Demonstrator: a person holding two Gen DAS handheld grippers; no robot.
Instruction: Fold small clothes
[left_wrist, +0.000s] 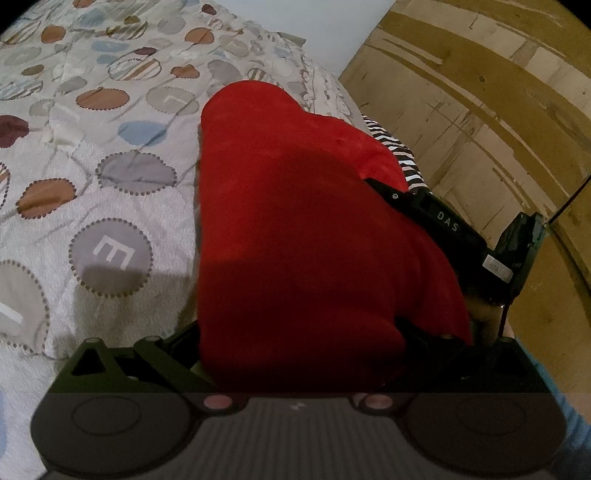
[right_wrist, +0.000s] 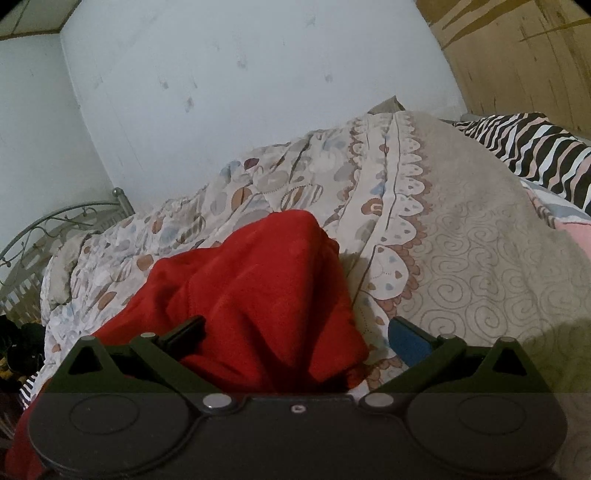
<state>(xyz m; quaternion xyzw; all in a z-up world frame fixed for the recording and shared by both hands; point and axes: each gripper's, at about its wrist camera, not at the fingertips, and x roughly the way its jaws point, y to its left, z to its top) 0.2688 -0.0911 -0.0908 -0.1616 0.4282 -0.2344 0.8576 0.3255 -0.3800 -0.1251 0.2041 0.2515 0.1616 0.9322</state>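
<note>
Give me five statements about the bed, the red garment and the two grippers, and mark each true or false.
1. The red garment is draped over the left gripper and hides its fingers. True.
2. The right gripper has its fingers pressed together. False: its fingers stand wide apart, with red cloth between them.
3. The bedspread is plain white. False: it is patterned with round patches in brown, grey and blue.
4. A zebra-striped cloth lies on the bed near the wooden wall. True.
5. The red garment lies flat and neatly folded. False: it is bunched and lifted into a peak.
</note>
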